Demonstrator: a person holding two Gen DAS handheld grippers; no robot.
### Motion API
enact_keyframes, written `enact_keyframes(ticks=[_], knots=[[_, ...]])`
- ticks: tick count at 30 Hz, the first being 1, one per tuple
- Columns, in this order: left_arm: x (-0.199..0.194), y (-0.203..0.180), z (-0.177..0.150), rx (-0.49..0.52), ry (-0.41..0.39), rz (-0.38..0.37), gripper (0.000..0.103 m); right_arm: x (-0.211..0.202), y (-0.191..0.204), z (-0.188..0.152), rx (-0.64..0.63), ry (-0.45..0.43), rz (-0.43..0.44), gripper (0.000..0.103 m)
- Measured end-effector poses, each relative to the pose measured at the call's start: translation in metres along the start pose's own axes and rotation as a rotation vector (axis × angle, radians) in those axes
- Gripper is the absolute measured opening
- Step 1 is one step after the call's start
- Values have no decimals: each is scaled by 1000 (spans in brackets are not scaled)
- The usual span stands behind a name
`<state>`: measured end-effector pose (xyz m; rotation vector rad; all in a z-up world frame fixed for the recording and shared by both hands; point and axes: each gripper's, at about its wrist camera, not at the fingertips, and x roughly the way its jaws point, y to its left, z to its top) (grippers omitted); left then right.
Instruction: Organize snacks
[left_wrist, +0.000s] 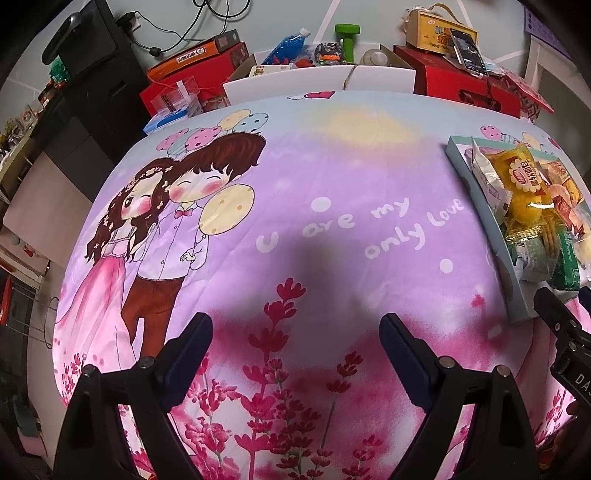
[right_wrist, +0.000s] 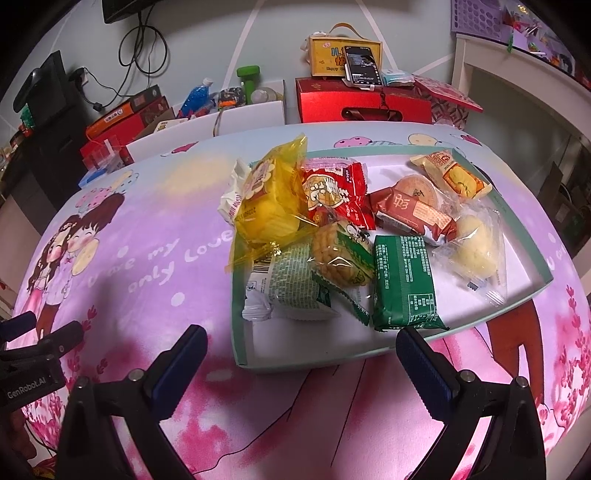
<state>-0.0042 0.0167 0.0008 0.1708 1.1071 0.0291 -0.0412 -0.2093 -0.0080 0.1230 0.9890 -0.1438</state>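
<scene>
Cloth (right_wrist: 155, 236) with a cartoon boy and girl and pink flowers covers the whole table, and a flat box (right_wrist: 413, 339) with pale green walls sits on it, just past the right gripper (right_wrist: 301, 356). Inside the box lies a pile of snacks: a yellow cake pack (right_wrist: 266, 206), a red pack (right_wrist: 332, 188), a green pack (right_wrist: 404, 280) and a clear bag with a pale bun (right_wrist: 474, 243). Both the right gripper and the left gripper (left_wrist: 297, 338) have their fingers spread wide, holding nothing, with the left one over bare cloth beside the box.

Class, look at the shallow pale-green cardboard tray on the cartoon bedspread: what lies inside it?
Inside the pale-green cardboard tray lie wrapped snacks: a yellow packet, a red packet, a dark-green packet and a clear-wrapped pale cake. Whatever lies beneath the pile is covered.
</scene>
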Motion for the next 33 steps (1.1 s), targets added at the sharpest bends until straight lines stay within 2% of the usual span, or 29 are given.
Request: enact_keyframes(ticks=[33], knots=[[2,3,0,-16,7,1,92,2,2,-2,-10,10,-2,103]])
